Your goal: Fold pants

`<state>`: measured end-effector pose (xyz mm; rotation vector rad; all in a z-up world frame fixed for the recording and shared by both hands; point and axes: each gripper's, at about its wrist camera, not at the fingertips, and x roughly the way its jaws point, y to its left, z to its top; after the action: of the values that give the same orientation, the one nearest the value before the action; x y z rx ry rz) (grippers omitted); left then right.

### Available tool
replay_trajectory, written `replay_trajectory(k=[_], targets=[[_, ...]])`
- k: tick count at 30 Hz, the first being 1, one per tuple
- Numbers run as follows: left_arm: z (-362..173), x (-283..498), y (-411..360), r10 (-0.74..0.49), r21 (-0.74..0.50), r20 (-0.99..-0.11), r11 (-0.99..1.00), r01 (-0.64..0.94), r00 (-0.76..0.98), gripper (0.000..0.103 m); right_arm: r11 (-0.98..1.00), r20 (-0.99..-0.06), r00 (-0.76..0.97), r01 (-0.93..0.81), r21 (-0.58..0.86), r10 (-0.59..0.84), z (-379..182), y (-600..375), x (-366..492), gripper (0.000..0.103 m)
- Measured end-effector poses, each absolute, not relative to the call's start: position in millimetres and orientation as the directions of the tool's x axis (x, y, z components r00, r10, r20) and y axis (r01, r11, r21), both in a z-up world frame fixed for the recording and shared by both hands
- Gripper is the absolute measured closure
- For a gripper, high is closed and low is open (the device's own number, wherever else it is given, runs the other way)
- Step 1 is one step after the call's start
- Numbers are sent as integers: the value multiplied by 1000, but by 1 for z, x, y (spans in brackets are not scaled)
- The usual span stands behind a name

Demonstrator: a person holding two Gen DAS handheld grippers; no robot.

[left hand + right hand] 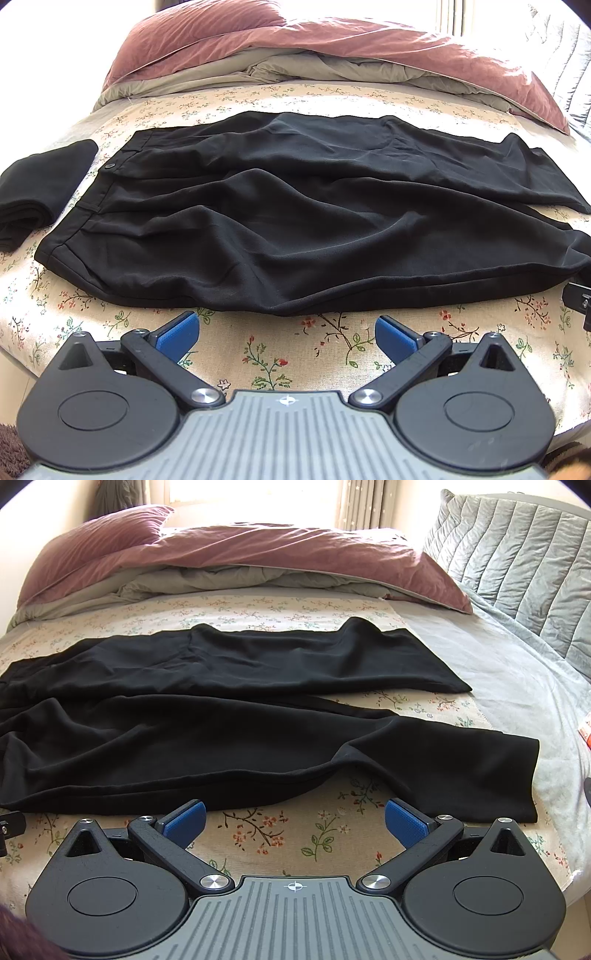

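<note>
Clearly the black pants [295, 206] look light, limp, slippery; both tools, left tool [287, 334] and right tool [294, 818], gape empty just short of the near hem edge, the place to pinch.

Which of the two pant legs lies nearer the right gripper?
The front leg, whose hem ends just beyond the right gripper; the other leg lies farther back, toward the pink duvet.
</note>
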<state>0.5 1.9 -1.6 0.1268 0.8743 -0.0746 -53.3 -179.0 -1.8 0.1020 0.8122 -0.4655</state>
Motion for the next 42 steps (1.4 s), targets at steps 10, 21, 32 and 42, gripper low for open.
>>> replay_trajectory(k=[10,21,32,42], targets=[[-3,1,3,-19,76,-771,990,121,636,0,895,-728,587,437,-83,-354,-5,-181,-51,0],[-5,5,11,-38,55,-758,991,122,651,0,894,-727,594,444,-61,-345,-6,-190,-51,0],[-11,28,59,-46,23,-737,995,93,675,0,920,-766,615,382,81,-188,-12,-220,-57,1],[-24,50,146,-35,-120,-774,988,-92,632,0,990,-738,660,115,-82,-138,-16,-201,-39,2]])
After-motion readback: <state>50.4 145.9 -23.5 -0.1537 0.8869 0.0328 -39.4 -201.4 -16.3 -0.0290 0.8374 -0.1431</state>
